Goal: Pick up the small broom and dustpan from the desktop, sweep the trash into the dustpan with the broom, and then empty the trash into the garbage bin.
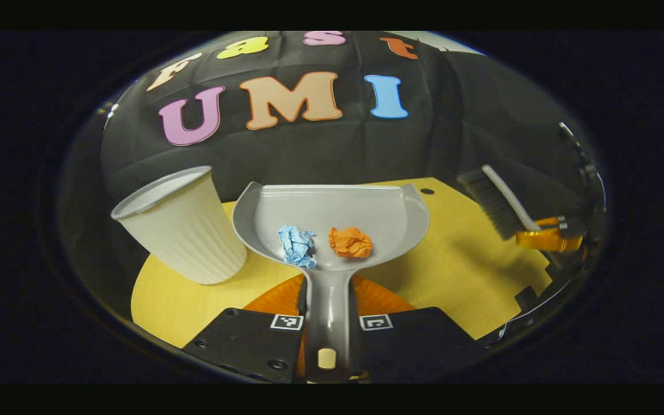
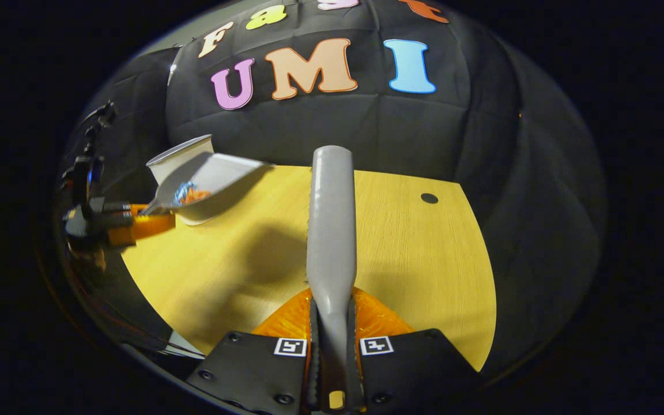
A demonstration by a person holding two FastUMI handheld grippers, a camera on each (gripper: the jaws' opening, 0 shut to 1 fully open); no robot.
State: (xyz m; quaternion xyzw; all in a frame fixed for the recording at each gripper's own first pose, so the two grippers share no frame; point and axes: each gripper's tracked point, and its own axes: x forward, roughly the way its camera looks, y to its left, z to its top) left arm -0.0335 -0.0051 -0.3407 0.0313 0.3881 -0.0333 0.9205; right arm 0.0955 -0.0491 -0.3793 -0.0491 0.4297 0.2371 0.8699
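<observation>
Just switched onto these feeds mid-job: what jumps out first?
The grey dustpan, its handle clamped in the left gripper, carries a blue paper wad and an orange paper wad beside the white bin. The right gripper grips the broom above the yellow desktop.

Setting: a staged recording booth, as I read it from my feeds. Evidence: a draped, creased black cloth wall (image 2: 366, 132) closing off the back and sides; one pale yellow wood-grain desktop (image 2: 412, 253) with a small dark round hole (image 2: 429, 198); darkness beyond the lit desk.
</observation>
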